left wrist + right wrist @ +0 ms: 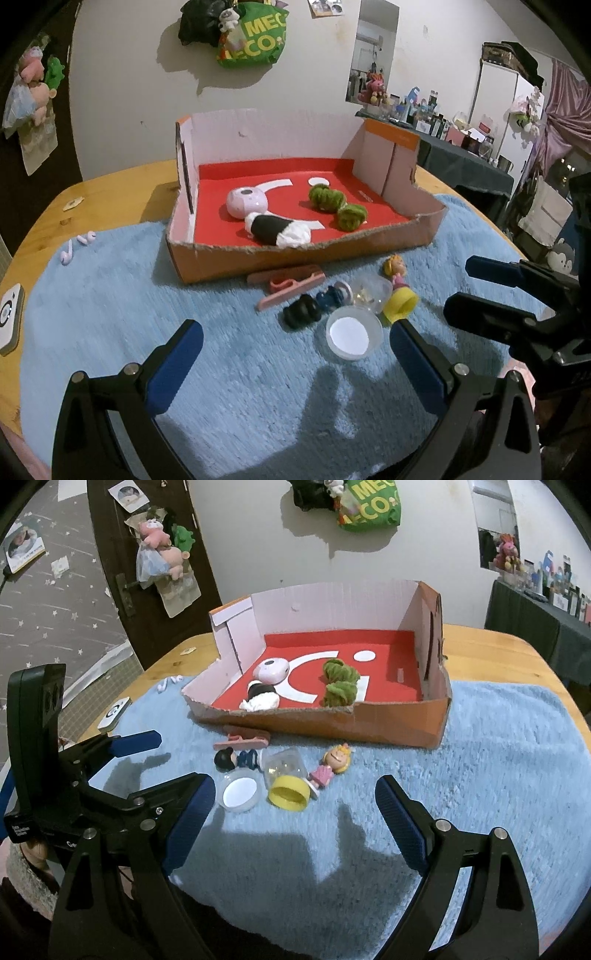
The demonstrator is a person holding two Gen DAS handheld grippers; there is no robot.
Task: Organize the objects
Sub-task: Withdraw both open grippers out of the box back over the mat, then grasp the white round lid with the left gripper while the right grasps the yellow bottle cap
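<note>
An open cardboard box (303, 254) (354, 723) with a red floor stands on the blue towel. It holds a pink round device (245, 201), a black-and-white roll (277, 229) and two green scrunchies (327, 197). In front of it lie pink clips (284, 284), a black-haired figure (236, 759), a blonde doll in pink (330, 766), a clear capsule with a yellow cap (288, 782) and a clear lid (352, 332). My left gripper (295, 354) is open and empty, just short of the lid. My right gripper (295, 805) is open and empty over the yellow cap.
The blue towel (110, 314) covers a round wooden table (110, 184). White earbuds (75, 247) and a small white device (9, 317) lie at the left. A wall stands behind the box, and a cluttered dark table (461, 155) is at the far right.
</note>
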